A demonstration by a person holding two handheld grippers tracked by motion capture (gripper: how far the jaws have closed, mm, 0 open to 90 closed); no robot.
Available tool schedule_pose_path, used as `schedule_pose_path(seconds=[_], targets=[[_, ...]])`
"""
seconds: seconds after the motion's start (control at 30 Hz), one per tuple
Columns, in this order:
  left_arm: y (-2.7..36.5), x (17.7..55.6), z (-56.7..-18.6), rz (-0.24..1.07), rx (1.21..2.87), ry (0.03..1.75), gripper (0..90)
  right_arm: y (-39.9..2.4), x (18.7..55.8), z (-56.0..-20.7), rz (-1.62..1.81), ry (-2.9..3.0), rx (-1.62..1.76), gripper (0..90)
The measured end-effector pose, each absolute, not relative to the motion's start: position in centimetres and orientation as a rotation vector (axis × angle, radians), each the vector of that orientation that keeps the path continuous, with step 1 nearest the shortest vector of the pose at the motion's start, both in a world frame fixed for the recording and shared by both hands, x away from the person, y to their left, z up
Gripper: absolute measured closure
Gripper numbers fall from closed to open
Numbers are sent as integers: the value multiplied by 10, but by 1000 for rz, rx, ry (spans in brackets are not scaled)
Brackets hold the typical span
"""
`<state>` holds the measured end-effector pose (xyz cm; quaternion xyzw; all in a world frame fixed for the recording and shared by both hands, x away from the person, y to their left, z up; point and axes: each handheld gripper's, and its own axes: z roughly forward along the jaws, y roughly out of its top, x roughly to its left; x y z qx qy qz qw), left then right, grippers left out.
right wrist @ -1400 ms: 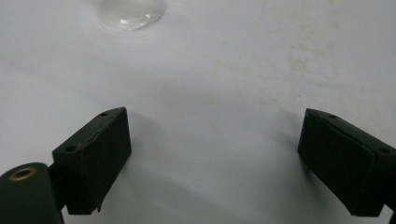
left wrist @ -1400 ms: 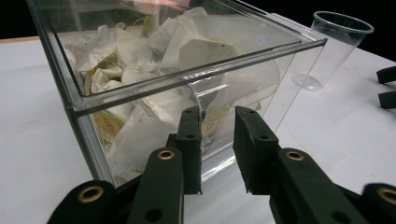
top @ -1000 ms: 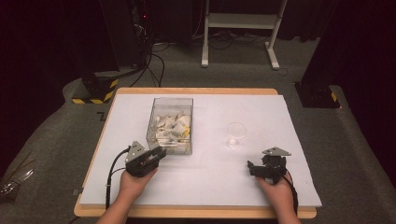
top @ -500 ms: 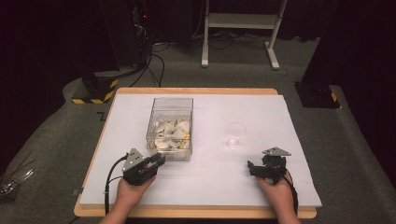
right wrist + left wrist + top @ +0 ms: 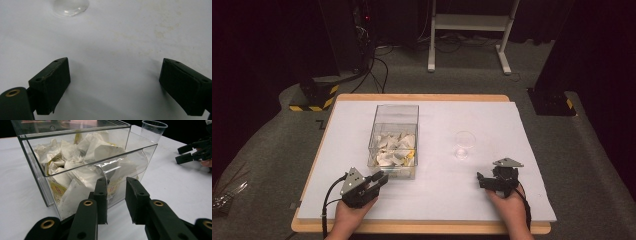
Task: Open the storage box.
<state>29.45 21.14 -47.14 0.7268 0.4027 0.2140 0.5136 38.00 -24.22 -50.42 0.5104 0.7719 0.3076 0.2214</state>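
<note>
A clear plastic box [image 5: 396, 108] stands left of the middle of the white-covered table, holding several white paper packets [image 5: 394, 150] with yellow labels. My left gripper [image 5: 379, 179] lies just in front of the box's near wall [image 5: 82, 163] and points at it. Its jaws are nearly together with nothing between them [image 5: 116, 181]. A clear plastic cup [image 5: 464, 144] stands upright to the right of the box [image 5: 153, 130]. My right gripper [image 5: 481, 181] rests near the front right, jaws wide apart and empty [image 5: 113, 72], with the cup's base [image 5: 70, 6] ahead of it.
A white sheet [image 5: 442, 200] covers the wooden table, with a bare stretch between the two grippers. Behind the table are a black-and-yellow base [image 5: 314, 97], cables and a white stand [image 5: 467, 30] on the grey floor.
My left gripper has drawn back from the box toward the table's near edge. The right gripper, the box and the cup have not moved.
</note>
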Motion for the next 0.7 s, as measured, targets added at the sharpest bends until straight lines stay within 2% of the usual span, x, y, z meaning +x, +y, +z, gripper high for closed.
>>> schedule_pose_path(seconds=[0.33, 0.53, 0.7], targets=[[211, 291, -472, 508, 1743, 963, 687, -242, 380, -504, 850, 2132, 1411, 100], [210, 283, -462, 614, 1741, 956, 628, -242, 379, -504, 851, 2130, 1415, 101], [214, 278, -451, 679, 1725, 948, 649, -242, 379, -504, 852, 2131, 1415, 101]])
